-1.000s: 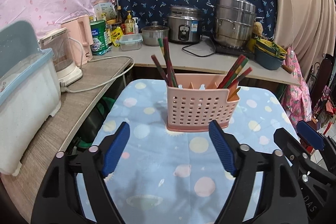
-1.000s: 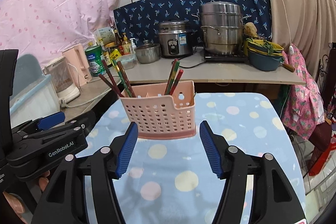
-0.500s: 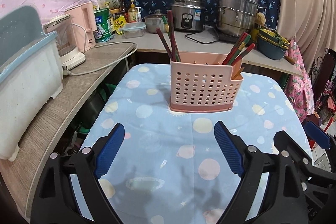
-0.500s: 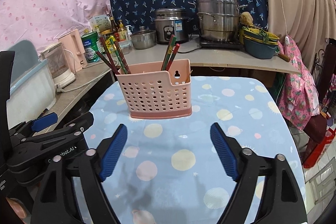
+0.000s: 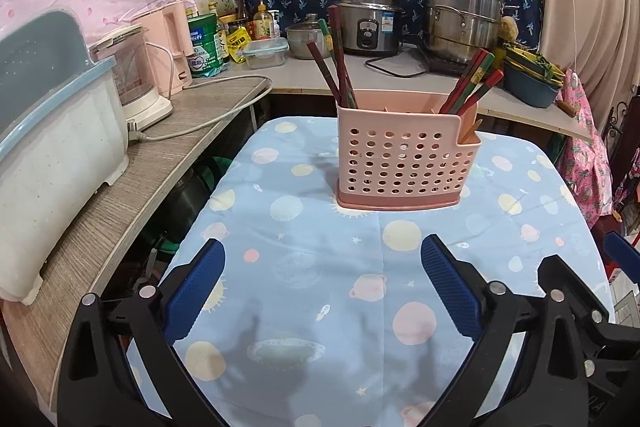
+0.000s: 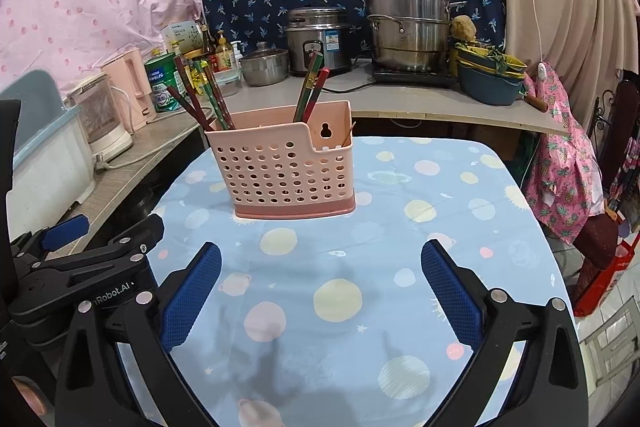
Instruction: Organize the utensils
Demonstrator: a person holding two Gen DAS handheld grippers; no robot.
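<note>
While opening with nothing between, left tongs (image 5: 322, 283) low over blue planet-print table (image 5: 320, 307), pink perforated utensil holder (image 5: 404, 159) upright ahead, chopsticks (image 5: 340, 67) at both ends, right tongs (image 6: 320, 281) likewise spreading, empty.

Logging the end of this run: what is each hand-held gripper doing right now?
Left hand-held gripper: jaws opening, nothing between them.
Right hand-held gripper: jaws opening, nothing between them.
</note>
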